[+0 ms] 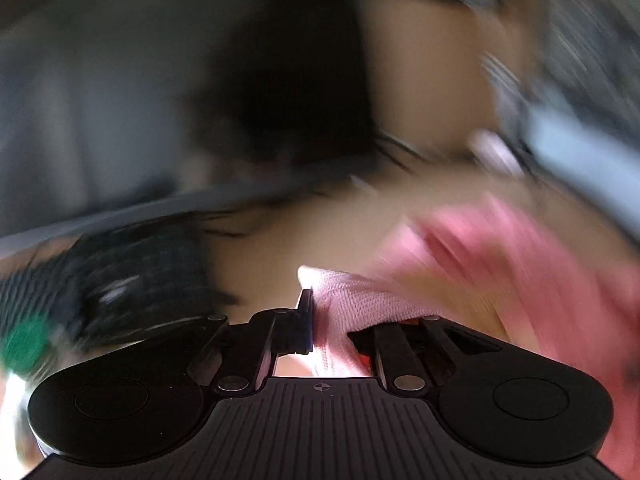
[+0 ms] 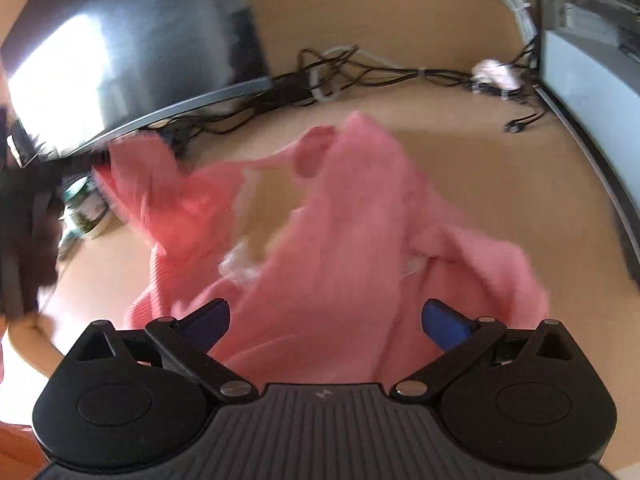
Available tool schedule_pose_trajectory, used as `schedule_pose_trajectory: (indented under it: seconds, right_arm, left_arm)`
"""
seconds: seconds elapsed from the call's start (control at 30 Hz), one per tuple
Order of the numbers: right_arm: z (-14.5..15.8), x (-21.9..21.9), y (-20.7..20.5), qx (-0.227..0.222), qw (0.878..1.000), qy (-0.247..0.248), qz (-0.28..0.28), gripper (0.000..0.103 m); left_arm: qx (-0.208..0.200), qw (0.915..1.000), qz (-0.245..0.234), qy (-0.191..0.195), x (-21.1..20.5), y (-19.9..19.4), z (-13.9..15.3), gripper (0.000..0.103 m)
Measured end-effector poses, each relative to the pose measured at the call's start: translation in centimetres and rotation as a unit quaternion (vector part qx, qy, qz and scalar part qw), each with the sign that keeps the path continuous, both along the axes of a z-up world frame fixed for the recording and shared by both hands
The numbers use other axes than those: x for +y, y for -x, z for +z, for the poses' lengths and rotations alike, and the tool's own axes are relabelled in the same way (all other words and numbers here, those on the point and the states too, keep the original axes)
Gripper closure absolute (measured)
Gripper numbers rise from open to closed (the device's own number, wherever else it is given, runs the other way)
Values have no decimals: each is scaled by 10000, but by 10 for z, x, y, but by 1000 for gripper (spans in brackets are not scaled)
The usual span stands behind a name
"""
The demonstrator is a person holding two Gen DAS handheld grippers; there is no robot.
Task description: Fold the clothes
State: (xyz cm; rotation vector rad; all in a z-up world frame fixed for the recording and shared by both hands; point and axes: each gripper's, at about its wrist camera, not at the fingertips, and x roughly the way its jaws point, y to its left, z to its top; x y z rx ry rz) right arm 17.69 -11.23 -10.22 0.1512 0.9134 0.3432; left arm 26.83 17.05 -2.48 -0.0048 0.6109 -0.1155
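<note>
A pink knitted garment lies crumpled on a light wooden table. In the left wrist view, which is heavily blurred, my left gripper is shut on an edge of the pink garment, and the cloth trails off to the right. In the right wrist view my right gripper is open, its blue fingertips spread on either side of the garment just in front of it. The left gripper shows as a dark blur at the far left of the right wrist view.
A dark monitor stands at the back left and another screen at the right. A tangle of black and white cables runs along the back of the table. A small green-and-white container sits at the left.
</note>
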Motion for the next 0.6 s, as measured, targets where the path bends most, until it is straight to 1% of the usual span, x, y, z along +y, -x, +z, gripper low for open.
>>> schedule_pose_trajectory:
  seconds: [0.03,0.07,0.1,0.13,0.17,0.2,0.23,0.27,0.3,0.4,0.5,0.53,0.57,0.6]
  right_arm:
    - [-1,6,3,76,9999,5,79,2]
    - [-6,13,4,220,9996,40,174,9]
    - [-12,19,6,361,9990,75,253,22]
    - [-17,24,7,495,9982,111,306,31]
    - [-19,27,8,573,9976,89,366,44]
    - [-14,27,7,560,9975,-28,440,49]
    - [-10,28,7,548,9971,-145,514,66]
    - [-3,25,5,454,9974,-229,514,86]
    - [10,18,-2,227,9986,-259,393,96]
    - [47,-5,-21,-456,9984,-347,28,97]
    - [85,-27,-41,-1135,9920,-433,-337,97]
    - [95,-36,-48,-1375,9885,-353,-531,97]
    - [100,-45,-56,-1630,9832,-27,-817,97]
    - [103,-52,-64,-1873,9757,410,-1059,97]
  left_arm:
    - [4,9988,340,353,21,-5,6,94]
    - [17,9970,542,560,38,-9,7,94]
    - [35,9949,699,731,52,-12,8,94]
    - [66,9938,751,815,60,-14,6,94]
    - [97,9927,803,899,67,-15,4,94]
    - [133,9913,844,999,74,-15,2,94]
    - [183,9896,860,1139,78,-16,0,94]
    - [220,9876,898,1268,82,-16,-3,94]
    - [225,9853,988,1373,87,-15,-4,94]
    - [238,9773,1256,1687,99,-12,-8,94]
    - [251,9676,1523,1998,112,-8,-12,93]
    - [255,9640,1611,2101,116,-7,-14,93]
    - [259,9601,1699,2204,120,-6,-15,93]
    - [263,9561,1787,2306,124,-5,-16,90]
